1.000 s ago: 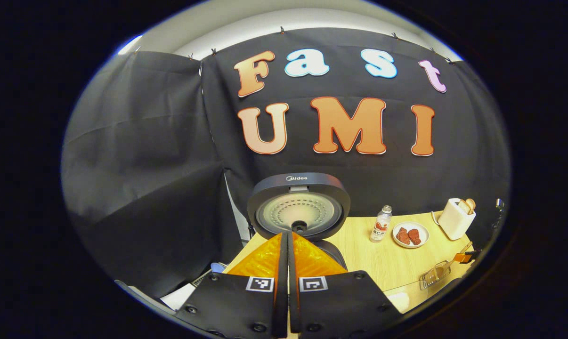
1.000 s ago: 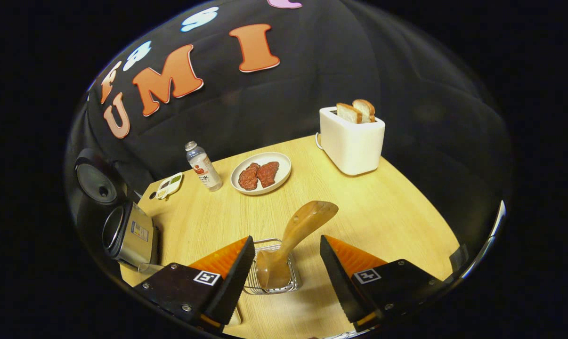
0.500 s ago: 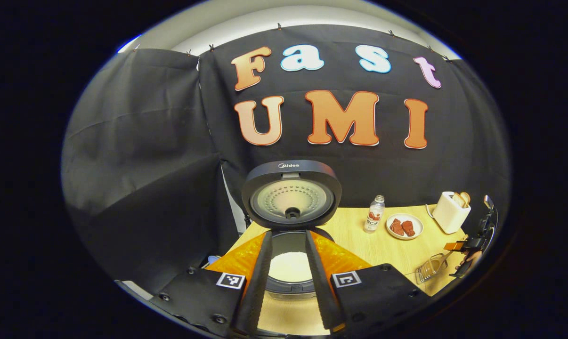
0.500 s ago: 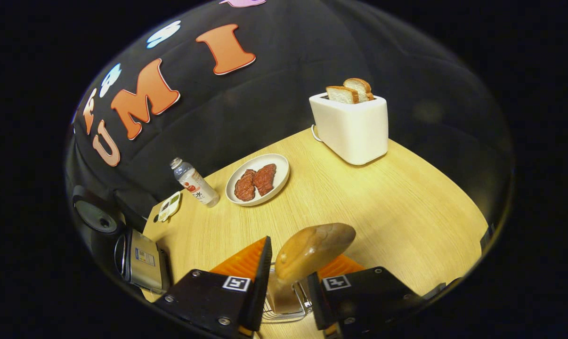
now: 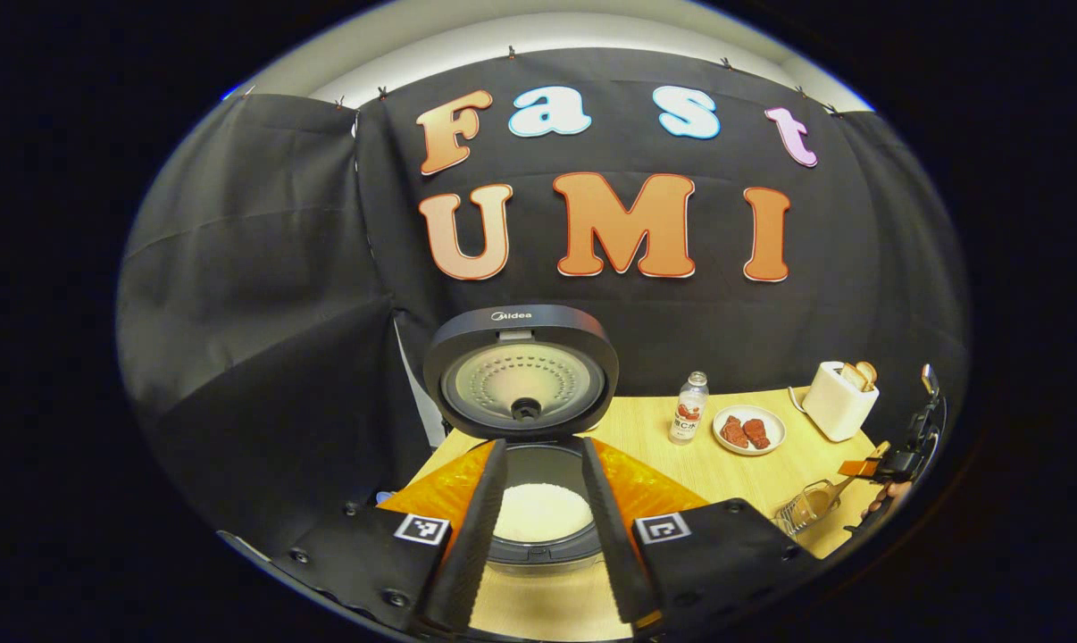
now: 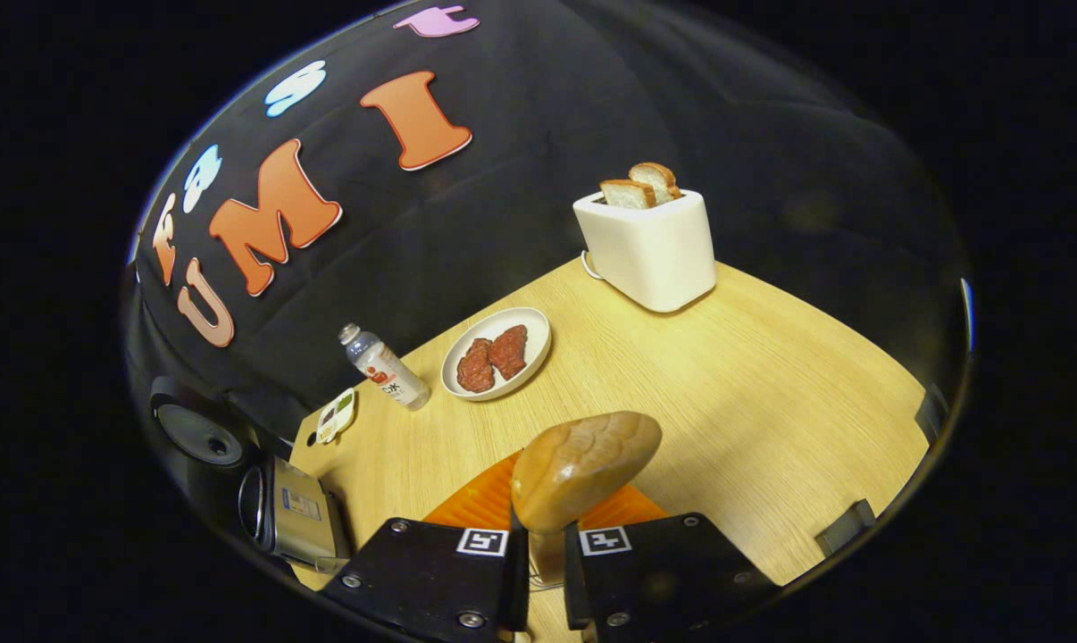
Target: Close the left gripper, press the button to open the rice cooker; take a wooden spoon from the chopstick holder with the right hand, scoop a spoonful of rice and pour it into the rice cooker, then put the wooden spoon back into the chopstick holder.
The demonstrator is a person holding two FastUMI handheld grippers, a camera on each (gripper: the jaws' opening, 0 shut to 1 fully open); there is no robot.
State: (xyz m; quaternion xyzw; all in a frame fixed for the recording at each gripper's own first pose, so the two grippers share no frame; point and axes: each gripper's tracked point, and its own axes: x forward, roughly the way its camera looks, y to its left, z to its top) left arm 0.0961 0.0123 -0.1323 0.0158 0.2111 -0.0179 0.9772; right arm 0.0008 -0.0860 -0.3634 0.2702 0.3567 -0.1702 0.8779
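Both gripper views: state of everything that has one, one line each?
rice cooker: lid up, white rice inside
left gripper: open, empty
right gripper: shut on wooden spoon
wooden spoon: gripped, end in chopstick holder
chopstick holder: upright
toaster: two slices sticking up
bottle: upright, capped
plate: holds two meat pieces

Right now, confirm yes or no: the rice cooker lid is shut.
No: the rice cooker lid stands raised, with white rice visible in the pot.

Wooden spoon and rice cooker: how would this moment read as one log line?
rice cooker: lid up, rice inside | left gripper: open | right gripper: shut on wooden spoon | spoon in chopstick holder
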